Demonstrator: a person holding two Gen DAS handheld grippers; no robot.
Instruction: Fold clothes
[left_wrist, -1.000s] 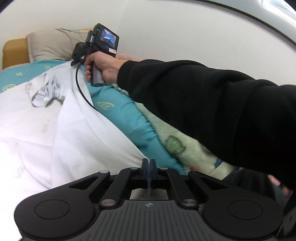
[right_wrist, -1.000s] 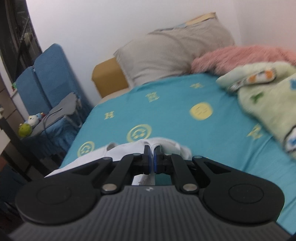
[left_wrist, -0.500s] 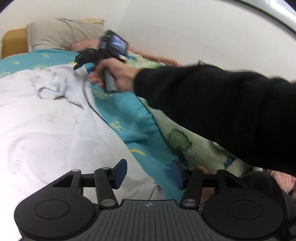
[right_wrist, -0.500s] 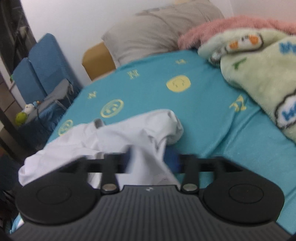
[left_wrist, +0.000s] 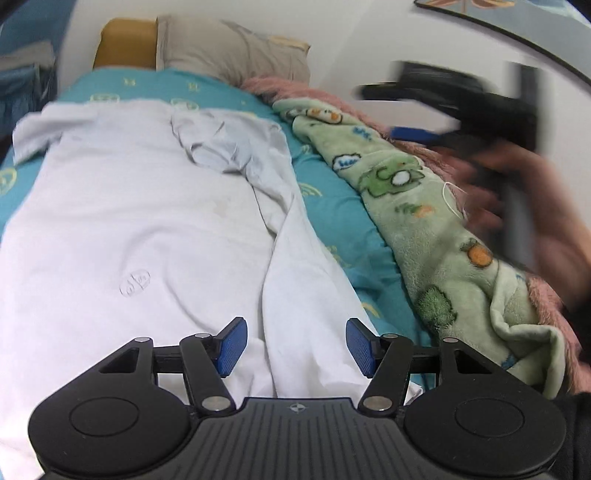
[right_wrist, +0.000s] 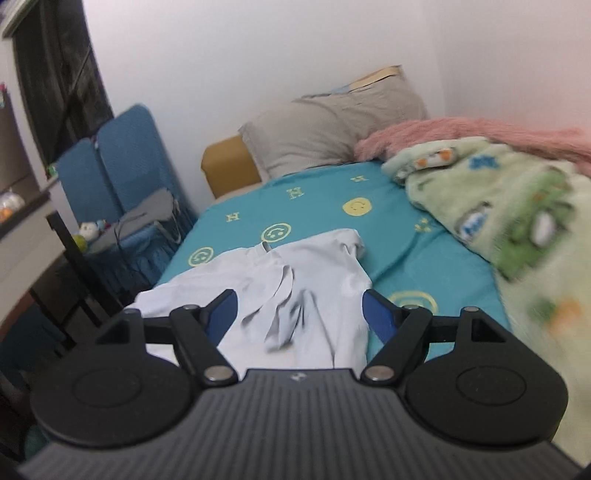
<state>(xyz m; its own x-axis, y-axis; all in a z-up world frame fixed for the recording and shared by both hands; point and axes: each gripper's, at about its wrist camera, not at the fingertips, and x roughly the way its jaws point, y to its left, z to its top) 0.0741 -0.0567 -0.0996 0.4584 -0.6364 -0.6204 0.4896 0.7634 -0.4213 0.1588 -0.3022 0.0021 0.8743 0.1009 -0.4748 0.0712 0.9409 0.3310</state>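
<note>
A white shirt (left_wrist: 140, 221) lies spread lengthwise on the teal bed sheet (left_wrist: 332, 206), its right side folded inward in a long crease and its collar end rumpled near the pillow. My left gripper (left_wrist: 295, 349) hovers open over the shirt's near hem, nothing between its blue pads. In the right wrist view the shirt's collar end (right_wrist: 295, 280) lies below my right gripper (right_wrist: 299, 314), which is open and holds nothing. The right gripper (left_wrist: 417, 131) also shows as a dark blur in a hand at the left wrist view's right edge.
A green cartoon-print blanket (left_wrist: 424, 221) and a pink fluffy one (right_wrist: 461, 133) lie along the wall side of the bed. A grey pillow (right_wrist: 332, 125) leans on a yellow headboard (right_wrist: 229, 170). Blue folded chairs (right_wrist: 122, 155) and a desk stand beside the bed.
Both grippers opened and let go of the shirt, which dropped flat onto the bed. The right hand with its gripper pulled back from the collar end toward the wall side.
</note>
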